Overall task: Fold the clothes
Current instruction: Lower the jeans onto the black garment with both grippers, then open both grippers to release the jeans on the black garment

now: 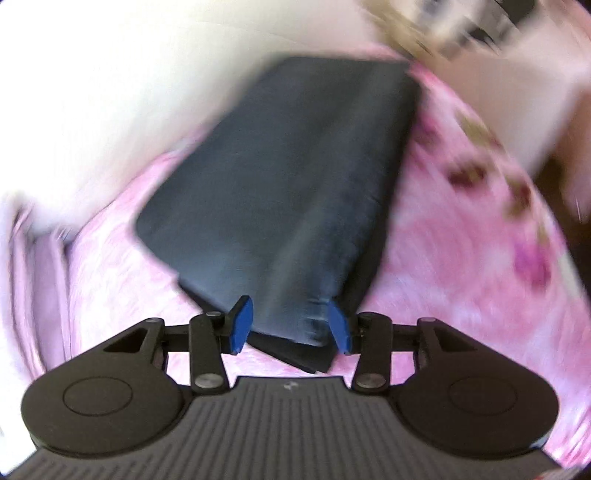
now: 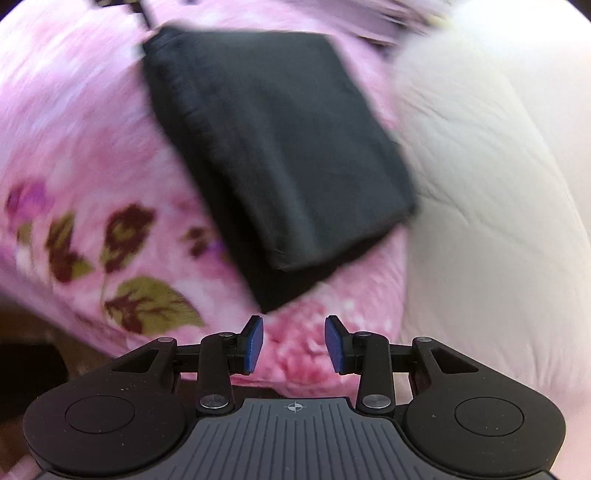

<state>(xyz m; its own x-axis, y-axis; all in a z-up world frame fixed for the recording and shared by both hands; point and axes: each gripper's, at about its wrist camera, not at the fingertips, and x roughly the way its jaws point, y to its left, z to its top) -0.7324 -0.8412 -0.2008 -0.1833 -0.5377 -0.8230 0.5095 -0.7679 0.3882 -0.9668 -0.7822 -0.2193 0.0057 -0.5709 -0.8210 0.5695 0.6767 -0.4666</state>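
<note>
A dark garment (image 1: 288,192) lies folded into a flat rectangle on a pink floral bedspread (image 1: 461,251). In the left wrist view my left gripper (image 1: 290,326) is open, its blue pads on either side of the garment's near end, just above it. In the right wrist view the same folded garment (image 2: 273,147) lies ahead of my right gripper (image 2: 294,343), which is open and empty over the pink cover, a little short of the garment's near corner. Both views are motion-blurred.
A white pillow or duvet (image 2: 480,203) lies right beside the garment, also showing in the left wrist view (image 1: 92,110). The bedspread (image 2: 92,166) drops off at the bed's edge, with dark floor (image 2: 26,369) below. Blurred furniture (image 1: 480,22) stands beyond.
</note>
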